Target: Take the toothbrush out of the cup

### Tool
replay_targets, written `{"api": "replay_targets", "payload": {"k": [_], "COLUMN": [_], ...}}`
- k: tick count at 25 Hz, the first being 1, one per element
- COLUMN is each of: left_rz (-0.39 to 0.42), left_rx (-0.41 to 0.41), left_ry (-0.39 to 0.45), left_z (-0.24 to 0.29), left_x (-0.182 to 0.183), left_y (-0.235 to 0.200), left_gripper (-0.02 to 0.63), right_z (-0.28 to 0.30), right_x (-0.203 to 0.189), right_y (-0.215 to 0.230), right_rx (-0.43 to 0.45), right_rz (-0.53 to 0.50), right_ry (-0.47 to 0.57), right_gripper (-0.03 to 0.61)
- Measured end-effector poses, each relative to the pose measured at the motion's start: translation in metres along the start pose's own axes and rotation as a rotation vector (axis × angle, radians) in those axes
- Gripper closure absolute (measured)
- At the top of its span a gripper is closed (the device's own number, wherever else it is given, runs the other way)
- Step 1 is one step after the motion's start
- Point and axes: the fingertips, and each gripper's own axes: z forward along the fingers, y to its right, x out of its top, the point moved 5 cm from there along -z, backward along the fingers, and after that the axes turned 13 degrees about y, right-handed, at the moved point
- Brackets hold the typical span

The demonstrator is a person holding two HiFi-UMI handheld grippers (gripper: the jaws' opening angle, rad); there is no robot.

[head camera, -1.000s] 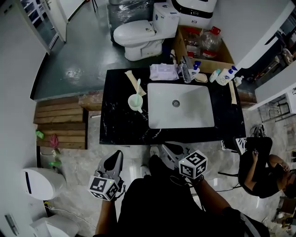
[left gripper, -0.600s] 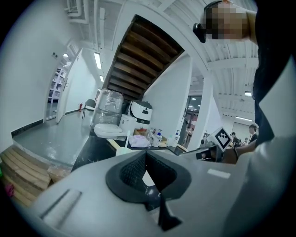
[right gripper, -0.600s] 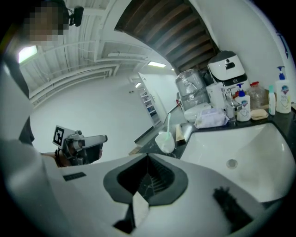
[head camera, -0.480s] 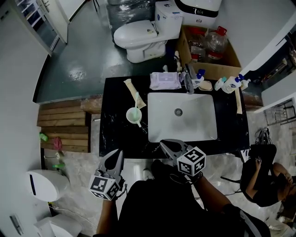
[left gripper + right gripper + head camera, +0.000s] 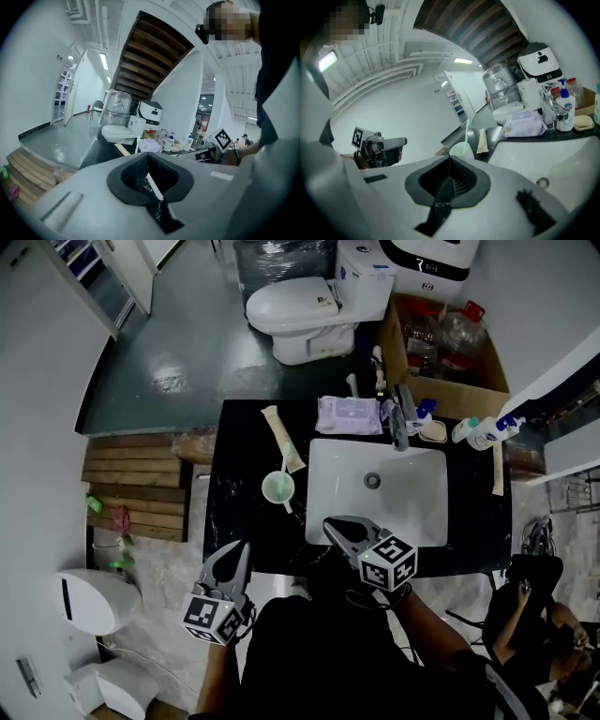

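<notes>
The green cup [image 5: 278,487] stands on the black worktop [image 5: 242,460], just at 9 o'clock from the white sink [image 5: 412,498]. The toothbrush [image 5: 283,466] is inside the cup, and its top leans toward 12 o'clock. The left hand-held gripper [image 5: 234,553] is off the worktop's near edge, at 7 o'clock from the cup, well apart from it. Its jaws are pressed together and hold nothing. The right hand-held gripper [image 5: 338,524] is over the sink's near corner, at 4 o'clock from the cup. Its jaws are also together and hold nothing.
</notes>
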Motion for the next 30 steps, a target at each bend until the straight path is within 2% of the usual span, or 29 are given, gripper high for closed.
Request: {"api": "replay_targets", "payload": {"k": [7,13,22,30], "left_rz": [-0.003,-0.02,0.001,-0.012], "left_rx": [0.029,0.019,-0.093,-0.157], "left_ry": [0.009,0.019,-0.012,-0.035], "left_z": [0.004,0.01,0.026,0.044], "left_x": [0.004,0.01,0.007,0.004], "left_y": [-0.01,-0.027,-0.054,-0.06], "left_gripper": [0.604,0.604,0.603,0.581], "right_z": [0.021,0.041,0.077,0.111], "right_x": [0.013,0.022,0.027,0.022], "right_y": [0.006,0.008,0.006,0.018], "right_rx": [0.035,-0.004,-0.079,-0.092], "right_rz": [-0.03,-0.039,-0.031,-0.042], "right_ry": [-0.013,-0.003,-0.002,-0.032], "right_gripper": [0.563,0.563,0.561,0.557]}}
